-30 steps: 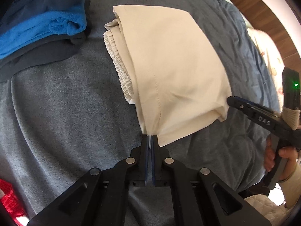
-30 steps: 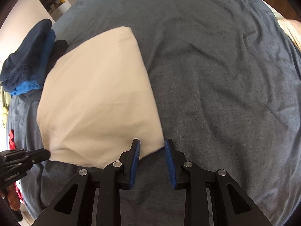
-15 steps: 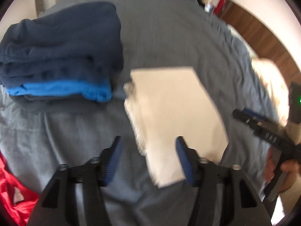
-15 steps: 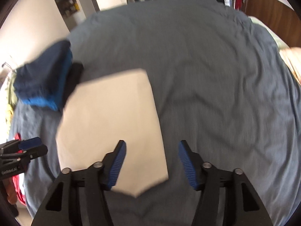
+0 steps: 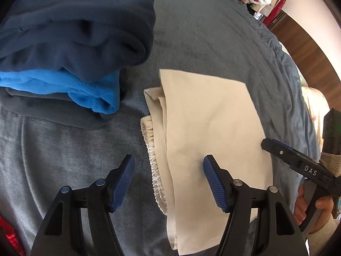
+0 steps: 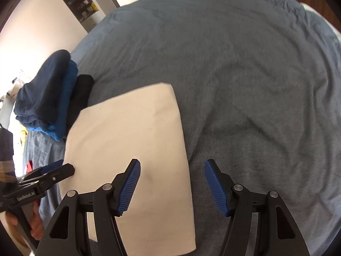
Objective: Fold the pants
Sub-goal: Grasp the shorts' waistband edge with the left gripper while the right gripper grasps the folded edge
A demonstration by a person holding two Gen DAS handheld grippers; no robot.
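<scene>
The cream pants [image 5: 211, 132] lie folded into a flat rectangle on the grey-blue bed cover [image 5: 202, 38]. Their gathered waistband [image 5: 152, 157] sticks out along the left side. My left gripper [image 5: 168, 166] is open and empty, above the pants' left edge and waistband. My right gripper [image 6: 172, 170] is open and empty, above the pants [image 6: 127, 140] at their right edge. The right gripper also shows at the right of the left wrist view [image 5: 298, 160], and the left gripper at the left of the right wrist view [image 6: 46, 177].
A stack of folded dark blue, bright blue and black clothes [image 5: 70, 49] sits just left of the pants, also in the right wrist view [image 6: 51, 98]. Red fabric [image 5: 10, 241] lies at the bed's near left corner. A wooden headboard [image 5: 307, 36] and hanging clothes stand behind.
My left gripper, shut on the pants' near corner a second ago, has let go and opened wide. My right gripper opened wider. Both have lifted and pulled back from the folded pants.
</scene>
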